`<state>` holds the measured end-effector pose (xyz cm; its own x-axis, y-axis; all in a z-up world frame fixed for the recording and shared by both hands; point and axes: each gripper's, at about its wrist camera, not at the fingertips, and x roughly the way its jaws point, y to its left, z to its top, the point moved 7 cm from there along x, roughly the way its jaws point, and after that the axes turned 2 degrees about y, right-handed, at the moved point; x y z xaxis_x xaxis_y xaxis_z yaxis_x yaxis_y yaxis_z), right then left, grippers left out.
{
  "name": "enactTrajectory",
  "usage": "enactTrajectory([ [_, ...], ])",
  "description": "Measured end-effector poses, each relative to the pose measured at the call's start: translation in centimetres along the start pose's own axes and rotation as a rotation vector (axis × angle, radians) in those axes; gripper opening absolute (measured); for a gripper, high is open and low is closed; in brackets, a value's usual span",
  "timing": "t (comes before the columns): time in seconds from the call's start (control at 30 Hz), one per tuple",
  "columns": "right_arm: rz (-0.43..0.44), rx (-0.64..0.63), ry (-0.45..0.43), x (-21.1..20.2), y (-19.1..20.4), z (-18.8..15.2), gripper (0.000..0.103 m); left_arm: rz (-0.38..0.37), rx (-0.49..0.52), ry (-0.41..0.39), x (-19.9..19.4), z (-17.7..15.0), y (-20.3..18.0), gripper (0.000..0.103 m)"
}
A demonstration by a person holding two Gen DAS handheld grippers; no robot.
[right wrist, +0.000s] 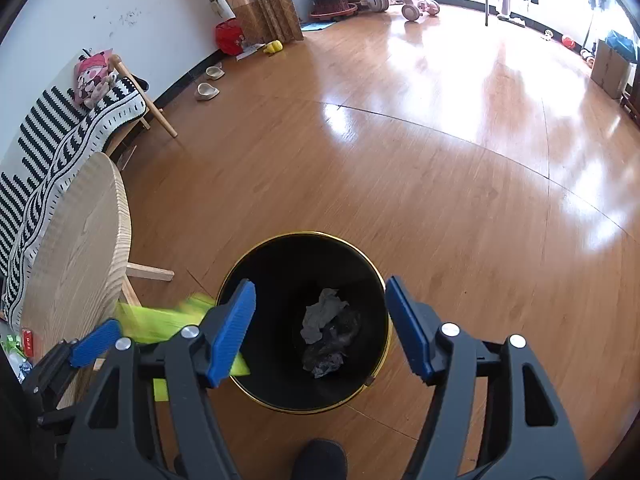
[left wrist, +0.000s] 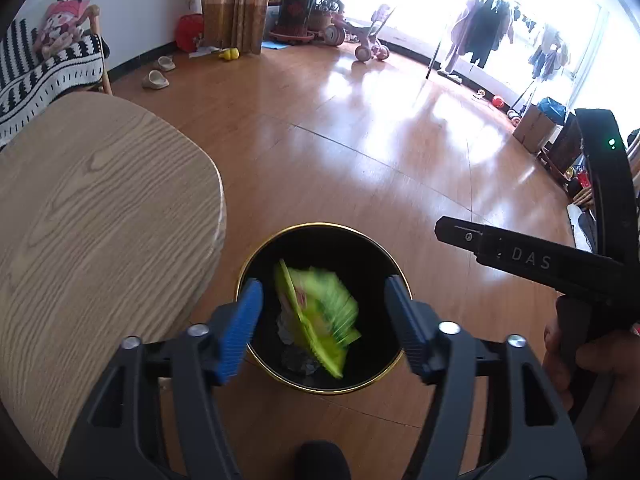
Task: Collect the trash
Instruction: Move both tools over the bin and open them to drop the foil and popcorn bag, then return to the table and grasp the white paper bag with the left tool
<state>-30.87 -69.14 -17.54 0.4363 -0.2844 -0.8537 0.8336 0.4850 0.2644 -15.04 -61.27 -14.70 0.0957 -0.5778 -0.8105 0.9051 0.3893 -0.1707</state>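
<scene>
A black bin with a gold rim [left wrist: 256, 256] stands on the wooden floor beside the table; it also shows in the right wrist view [right wrist: 232, 276]. My left gripper [left wrist: 324, 324] is open right above the bin. A blurred green wrapper [left wrist: 320, 312] is between its open blue pads, over the bin's mouth, held by neither pad. In the right wrist view the green wrapper [right wrist: 160, 320] shows at the bin's left rim beside the left gripper's pad [right wrist: 96, 342]. My right gripper [right wrist: 320, 324] is open and empty above the bin. Crumpled grey paper [right wrist: 324, 316] lies at the bin's bottom.
A round light-wood table [left wrist: 100, 220] stands left of the bin. A sofa with a striped throw [right wrist: 60, 140] is behind it. Small packets [right wrist: 24, 340] lie at the table's near edge. Slippers [left wrist: 156, 80], toys, a plant and a clothes rack are far off.
</scene>
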Motion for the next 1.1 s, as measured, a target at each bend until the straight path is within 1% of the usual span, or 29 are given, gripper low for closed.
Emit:
enactTrajectory([
  [0.13,0.006,-0.006,0.004,0.0,1.0,0.0,0.067,0.009,-0.007,-0.015,-1.4,0.1,1.1,0.071],
  [0.2,0.017,-0.024,0.005,-0.1,1.8,0.1,0.068,0.013,-0.015,-0.026,-2.5,0.1,1.9,0.075],
  [0.23,0.02,-0.037,0.005,-0.2,2.5,0.0,0.069,0.02,-0.018,-0.035,-3.2,0.1,2.3,0.079],
  [0.27,0.022,-0.051,0.004,-0.4,3.2,0.0,0.07,0.033,-0.024,-0.044,-4.2,0.0,3.1,0.084],
  [0.37,0.037,-0.109,-0.008,-1.0,6.1,-0.2,0.072,0.077,-0.025,-0.064,-7.2,-0.7,5.6,0.091],
  [0.43,0.056,-0.154,-0.02,-1.6,8.8,-0.4,0.073,0.12,-0.026,-0.085,-9.5,-1.2,7.7,0.093],
  [0.47,0.066,-0.173,-0.024,-1.8,10.1,-0.4,0.074,0.153,-0.035,-0.098,-11.0,-1.7,9.2,0.094],
  [0.53,0.098,-0.231,-0.03,-2.4,14.0,-1.1,0.076,0.211,-0.08,-0.108,-13.7,-3.0,12.4,0.094],
  [0.6,0.125,-0.297,-0.028,-2.7,17.9,-2.0,0.076,0.245,-0.132,-0.106,-15.8,-4.5,15.3,0.095],
  [0.63,0.142,-0.335,-0.026,-3.0,20.2,-2.6,0.076,0.265,-0.169,-0.108,-17.3,-5.5,17.3,0.095],
  [0.7,0.177,-0.4,-0.023,-3.4,24.3,-3.9,0.076,0.309,-0.213,-0.114,-19.5,-7.0,20.1,0.095],
  [0.73,0.205,-0.44,-0.019,-3.8,27.0,-4.9,0.076,0.33,-0.233,-0.118,-20.6,-8.0,21.6,0.095],
  [0.77,0.221,-0.46,-0.016,-4.0,28.5,-5.3,0.076,0.358,-0.257,-0.125,-22.0,-9.1,23.4,0.095],
  [0.83,0.277,-0.52,-0.002,-4.6,33.3,-7.3,0.076,0.402,-0.301,-0.137,-24.2,-10.9,26.5,0.095],
  [0.87,0.302,-0.55,0.004,-4.8,35.6,-8.2,0.076,0.426,-0.335,-0.144,-25.8,-12.3,28.4,0.095],
  [0.9,0.317,-0.571,0.007,-5.1,37.2,-9.1,0.076,0.44,-0.356,-0.146,-26.6,-13.1,29.5,0.095],
  [0.93,0.333,-0.596,0.012,-5.4,39.1,-10.0,0.076,0.464,-0.39,-0.145,-27.8,-14.6,31.4,0.095],
  [1.0,0.364,-0.652,0.024,-5.7,42.9,-12.1,0.076,0.497,-0.439,-0.143,-29.6,-16.8,33.7,0.095],
  [1.03,0.376,-0.677,0.03,-5.8,44.7,-13.2,0.076,0.521,-0.471,-0.14,-30.6,-18.5,35.4,0.095],
  [1.1,0.404,-0.733,0.045,-6.0,48.2,-15.7,0.076,0.554,-0.512,-0.137,-32.2,-20.7,37.5,0.095],
])
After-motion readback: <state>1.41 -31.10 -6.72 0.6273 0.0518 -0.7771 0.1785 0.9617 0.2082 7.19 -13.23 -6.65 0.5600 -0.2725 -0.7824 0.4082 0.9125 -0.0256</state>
